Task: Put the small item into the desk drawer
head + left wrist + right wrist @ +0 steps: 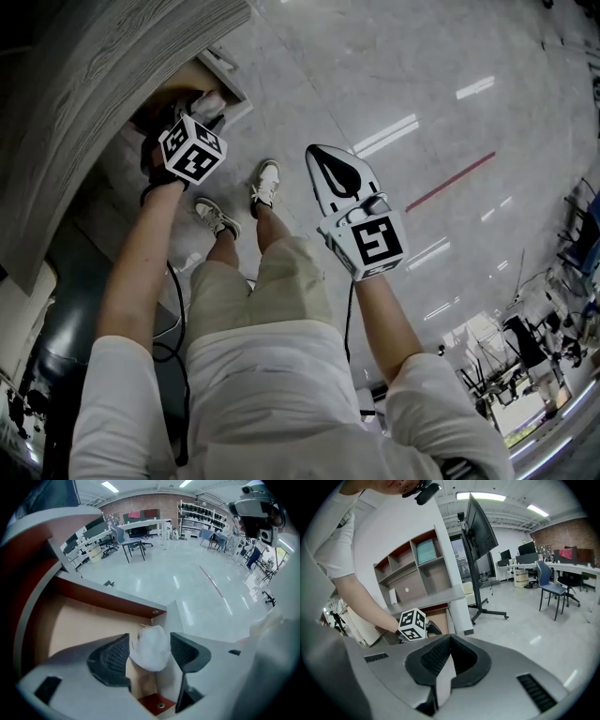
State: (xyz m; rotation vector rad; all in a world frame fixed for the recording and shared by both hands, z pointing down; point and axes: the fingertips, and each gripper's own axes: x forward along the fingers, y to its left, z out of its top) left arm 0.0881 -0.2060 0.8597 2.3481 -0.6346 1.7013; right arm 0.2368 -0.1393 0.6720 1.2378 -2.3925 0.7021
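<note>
Small item (pixel 150 648): white, fluffy, rounded; seen in the left gripper view between the two dark ribbed pads of the left gripper (pixel 149 637), over a corner of the open desk drawer (pixel 89 620). The jaws are held wide apart; the item fills most of the gap, and no squeezing of it by either pad is seen. It cannot be told whether the item rests on the drawer's pale bottom. The drawer is noted with a red-brown upper edge and a light grey outer panel. In the head view the left gripper is pointed steeply down into the drawer under the grey wood-grain desk top (pixel 84 103), its marker cube (pixel 192 150) uppermost. The right gripper (pixel 450 638) is held well apart from the drawer, above the glossy pale floor (pixel 412 75); its jaws are closed tip to tip and nothing is held between them.
</note>
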